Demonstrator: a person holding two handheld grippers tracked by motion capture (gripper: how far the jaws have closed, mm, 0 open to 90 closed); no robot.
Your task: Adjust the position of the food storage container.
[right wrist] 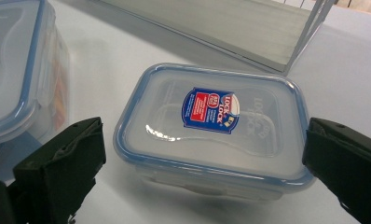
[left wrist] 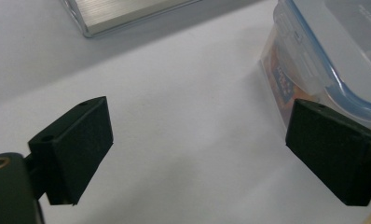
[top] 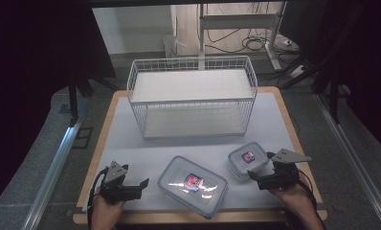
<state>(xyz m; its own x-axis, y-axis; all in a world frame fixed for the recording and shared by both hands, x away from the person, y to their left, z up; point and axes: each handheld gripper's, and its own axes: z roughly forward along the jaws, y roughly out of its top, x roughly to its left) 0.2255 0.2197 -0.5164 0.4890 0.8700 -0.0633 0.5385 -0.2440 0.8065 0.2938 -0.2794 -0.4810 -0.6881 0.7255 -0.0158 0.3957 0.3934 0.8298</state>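
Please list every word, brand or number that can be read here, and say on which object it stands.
"LOCK & LOCK": on the blue and red label on the small container lid.
Label's other print: too small to read.
Large container lid label: blurred, unreadable.
Large container side label, left gripper view: blurred, unreadable.

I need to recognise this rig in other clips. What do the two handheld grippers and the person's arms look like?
Both the left gripper and the right gripper are black, each with two blocky jaws faced with flat, matt black pads. A grey three-cornered plate sits on top of each. A black cable trails from the left one. The forearms are bare, with no sleeves in sight.
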